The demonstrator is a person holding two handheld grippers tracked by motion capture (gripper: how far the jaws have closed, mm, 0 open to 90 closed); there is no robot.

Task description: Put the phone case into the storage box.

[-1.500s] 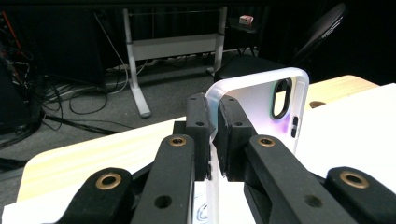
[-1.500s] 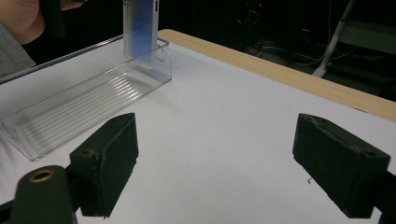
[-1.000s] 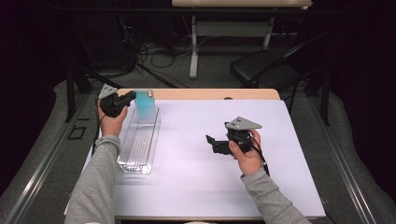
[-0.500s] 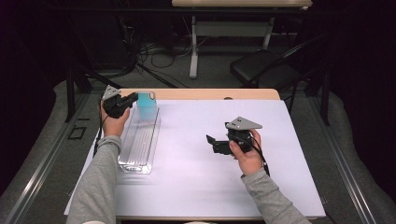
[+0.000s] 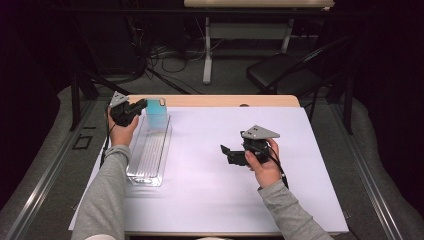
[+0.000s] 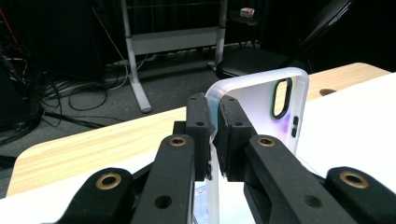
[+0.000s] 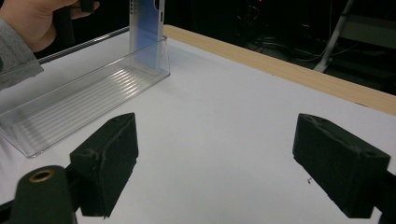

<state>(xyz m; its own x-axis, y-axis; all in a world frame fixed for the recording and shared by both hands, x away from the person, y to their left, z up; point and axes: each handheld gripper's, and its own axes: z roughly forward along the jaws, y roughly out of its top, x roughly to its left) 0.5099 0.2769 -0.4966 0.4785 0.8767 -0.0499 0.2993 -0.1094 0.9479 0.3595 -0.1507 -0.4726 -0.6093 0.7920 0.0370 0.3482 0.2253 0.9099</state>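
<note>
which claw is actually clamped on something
The left claw: its jaws pinch the edge of the clear phone case standing at the tray's far end. The right claw is wide open over the bare table.

Right gripper (image 7: 215, 172) jaws stand wide apart over white table (image 7: 224, 116). Beyond the left jaw, a clear ribbed tray (image 7: 79, 105) holds an upright phone case (image 7: 147, 28); a hand (image 7: 32, 21) beside it.

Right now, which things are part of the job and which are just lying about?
In the job:
phone case, pinched by the left tongs
clear slotted tray, case standing at its far end

Lying about:
right tongs, open over bare white table
folding chair
</note>
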